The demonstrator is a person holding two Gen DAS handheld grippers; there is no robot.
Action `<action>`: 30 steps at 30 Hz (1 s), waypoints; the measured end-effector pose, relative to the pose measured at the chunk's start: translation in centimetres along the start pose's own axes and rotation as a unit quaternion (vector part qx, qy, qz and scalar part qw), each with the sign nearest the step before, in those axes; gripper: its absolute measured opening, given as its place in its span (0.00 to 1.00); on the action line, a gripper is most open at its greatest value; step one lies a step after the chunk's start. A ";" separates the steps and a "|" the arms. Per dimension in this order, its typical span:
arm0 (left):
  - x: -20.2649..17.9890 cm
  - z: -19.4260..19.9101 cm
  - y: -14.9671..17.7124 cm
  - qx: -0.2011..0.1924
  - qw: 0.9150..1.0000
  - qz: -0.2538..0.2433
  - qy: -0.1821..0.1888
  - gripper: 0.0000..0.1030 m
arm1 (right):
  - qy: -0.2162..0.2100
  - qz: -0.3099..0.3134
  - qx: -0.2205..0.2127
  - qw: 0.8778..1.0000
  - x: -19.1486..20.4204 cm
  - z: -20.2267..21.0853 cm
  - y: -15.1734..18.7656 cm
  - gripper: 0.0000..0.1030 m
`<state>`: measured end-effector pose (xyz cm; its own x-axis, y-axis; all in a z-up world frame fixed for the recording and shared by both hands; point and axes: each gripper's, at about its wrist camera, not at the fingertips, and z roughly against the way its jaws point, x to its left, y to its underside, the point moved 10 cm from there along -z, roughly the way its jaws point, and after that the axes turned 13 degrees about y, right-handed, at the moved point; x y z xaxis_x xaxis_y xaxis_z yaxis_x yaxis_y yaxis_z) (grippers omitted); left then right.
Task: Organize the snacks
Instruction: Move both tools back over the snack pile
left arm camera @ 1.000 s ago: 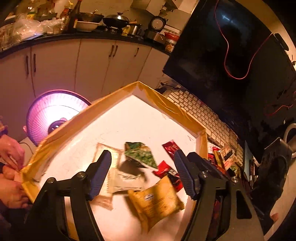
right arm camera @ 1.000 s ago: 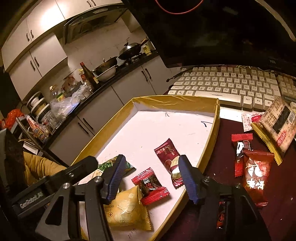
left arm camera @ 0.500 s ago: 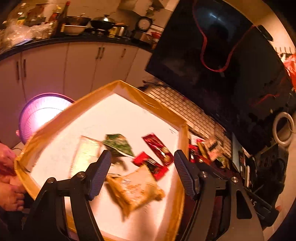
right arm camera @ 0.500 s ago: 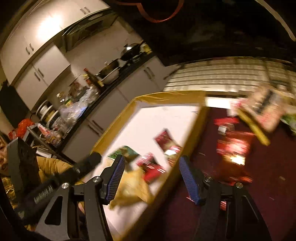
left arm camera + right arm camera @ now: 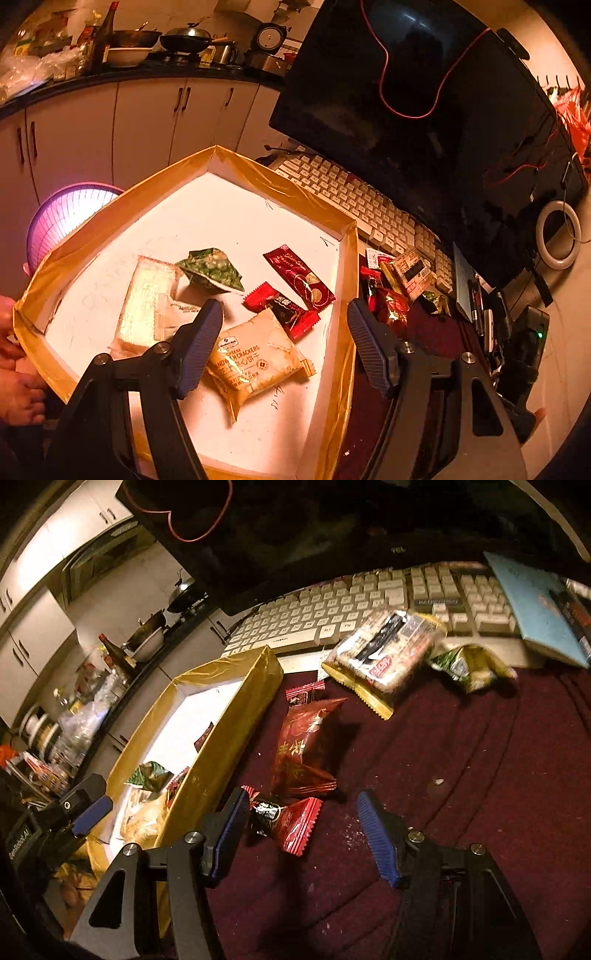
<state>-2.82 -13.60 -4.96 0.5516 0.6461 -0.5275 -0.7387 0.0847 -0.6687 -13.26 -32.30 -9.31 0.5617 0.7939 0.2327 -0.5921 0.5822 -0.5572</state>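
The shallow tray [image 5: 258, 177], white inside with a raised rim wrapped in yellow tape, sits at the left edge of the worktop [image 5: 461, 775], which is covered in dark red cloth; a person's hand [image 5: 18, 391] grips the tray's near-left corner. Much of the tray's far half is bare white floor, while its near half holds five snacks: a pale flat packet [image 5: 147, 302], a green pea pouch [image 5: 212, 271], a long dark red wrapper [image 5: 299, 277], a small red-and-black candy [image 5: 282, 308] and a yellow sandwich-cracker pack [image 5: 255, 358] lying partly over the candy's end. The left gripper [image 5: 286, 345] hovers above the cracker pack with its fingers [image 5: 201, 343] spread wide and nothing between them. To the right of the tray wall, the right gripper [image 5: 301, 832] hangs over the cloth, fingers [image 5: 376, 838] likewise wide apart and empty; a small red candy [image 5: 284, 819] lies on the cloth in the gap near the left finger, with a bigger dark red pouch [image 5: 304, 746] just behind it. Farther back, a tiny red packet [image 5: 303, 693], a yellow-edged biscuit pack [image 5: 388, 653] and a crumpled green-yellow bag [image 5: 469, 666] lie near the keyboard [image 5: 332, 616], below a dark monitor [image 5: 424, 110]. The cloth to the right of the gripper is open, speckled with crumbs.
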 end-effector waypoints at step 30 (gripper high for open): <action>-2.9 -0.3 1.4 0.019 0.999 -0.027 0.030 0.67 | 0.018 -0.008 0.010 1.000 0.3 -1.5 -1.8 0.31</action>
<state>-5.36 -15.59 -4.56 0.6125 0.5934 -0.5222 -0.7207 0.1478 -0.6773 -11.19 -33.40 -9.40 0.5915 0.7775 0.2135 -0.5937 0.5992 -0.5371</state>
